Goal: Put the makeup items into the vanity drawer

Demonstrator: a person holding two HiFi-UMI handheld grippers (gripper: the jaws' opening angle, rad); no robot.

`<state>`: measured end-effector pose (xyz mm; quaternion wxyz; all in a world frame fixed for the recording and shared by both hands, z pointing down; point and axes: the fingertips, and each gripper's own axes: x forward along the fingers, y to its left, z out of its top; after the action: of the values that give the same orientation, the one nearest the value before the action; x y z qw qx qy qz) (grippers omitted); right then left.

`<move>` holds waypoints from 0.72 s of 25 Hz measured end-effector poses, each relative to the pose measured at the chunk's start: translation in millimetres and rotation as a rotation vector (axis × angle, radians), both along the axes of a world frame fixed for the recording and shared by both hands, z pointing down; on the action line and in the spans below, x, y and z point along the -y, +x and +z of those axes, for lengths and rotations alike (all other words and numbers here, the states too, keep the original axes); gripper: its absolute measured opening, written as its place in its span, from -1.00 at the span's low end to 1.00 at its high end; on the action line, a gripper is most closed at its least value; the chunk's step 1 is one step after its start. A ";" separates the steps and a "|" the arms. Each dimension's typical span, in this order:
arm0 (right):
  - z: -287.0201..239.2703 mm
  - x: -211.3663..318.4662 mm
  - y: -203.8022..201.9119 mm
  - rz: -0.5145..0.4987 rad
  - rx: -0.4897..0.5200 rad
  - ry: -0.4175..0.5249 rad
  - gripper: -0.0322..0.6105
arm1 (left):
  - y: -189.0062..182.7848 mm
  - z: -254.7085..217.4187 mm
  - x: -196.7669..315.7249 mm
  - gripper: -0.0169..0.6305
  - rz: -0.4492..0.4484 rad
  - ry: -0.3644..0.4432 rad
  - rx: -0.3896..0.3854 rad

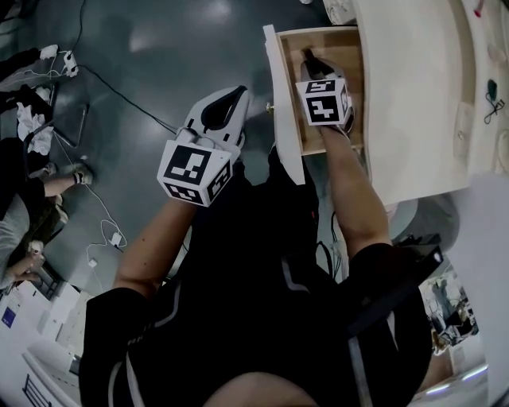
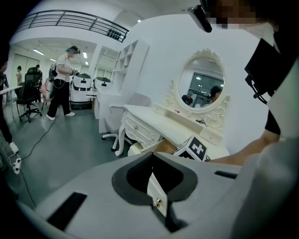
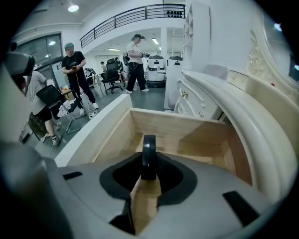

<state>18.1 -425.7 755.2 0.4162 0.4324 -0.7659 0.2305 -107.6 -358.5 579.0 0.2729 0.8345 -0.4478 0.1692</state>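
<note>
Right hand-held gripper (image 3: 148,164) is pinching a black round compact (image 3: 149,142) on edge, jaws partly closed on it, holding it over the open wooden drawer (image 3: 187,133). Left hand-held gripper (image 2: 150,156) is hovering by the drawer front near its knob (image 2: 157,202), jaws together w/ nothing btwn them

Open-plan hall with a glossy grey floor (image 1: 159,48) crossed by a black cable (image 1: 119,94). White wall (image 2: 159,51); railed mezzanine (image 2: 70,21) at upper left of the left gripper view; ceiling light (image 3: 72,8). Furniture: white shelving unit (image 2: 128,65), black office chair (image 2: 28,95), ornate oval mirror (image 2: 202,86).
</note>
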 end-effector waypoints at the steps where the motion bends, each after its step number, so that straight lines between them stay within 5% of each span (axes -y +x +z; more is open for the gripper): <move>1: -0.2 -0.4 -0.1 0.000 0.002 0.001 -0.59 | -0.1 0.1 -1.4 -0.94 -0.002 -0.004 0.001; 10: -5.2 1.0 -1.8 -0.002 0.037 0.004 -0.41 | -15.7 -3.7 -9.4 -0.94 -0.002 -0.002 0.033; 18: -62.8 -1.0 6.3 0.015 0.062 0.050 -0.39 | -18.6 -28.7 -7.0 -0.94 0.048 0.038 0.050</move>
<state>24.3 -424.7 692.4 0.3798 0.4411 -0.7806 0.2278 -126.2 -351.6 550.3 0.2418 0.8456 -0.4373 0.1880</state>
